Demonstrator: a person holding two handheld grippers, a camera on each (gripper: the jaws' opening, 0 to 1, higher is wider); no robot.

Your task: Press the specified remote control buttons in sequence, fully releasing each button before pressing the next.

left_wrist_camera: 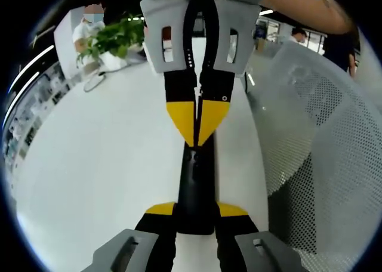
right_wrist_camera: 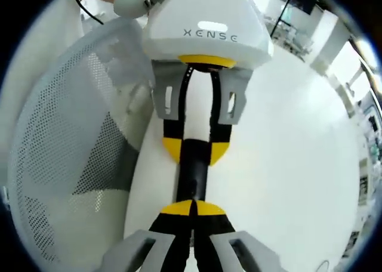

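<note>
Black remote (left_wrist_camera: 195, 188) clamped by left gripper (left_wrist_camera: 195, 211); right gripper (right_wrist_camera: 192, 207) closed, tips pressing button. Next: lift fully.

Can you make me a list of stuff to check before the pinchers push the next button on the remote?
1. Remote held firmly: ok. The left gripper clamps the near end of the black remote.
2. Pressing tip on the remote: ok. The right gripper has its shut yellow tips on the remote's top face.
3. Last button fully released: cannot tell.
4. Which button is under the tips: cannot tell; buttons too dark.
5. Remote over the white table: ok.
6. Mesh chair close beside the grippers: ok, not touching.
</note>
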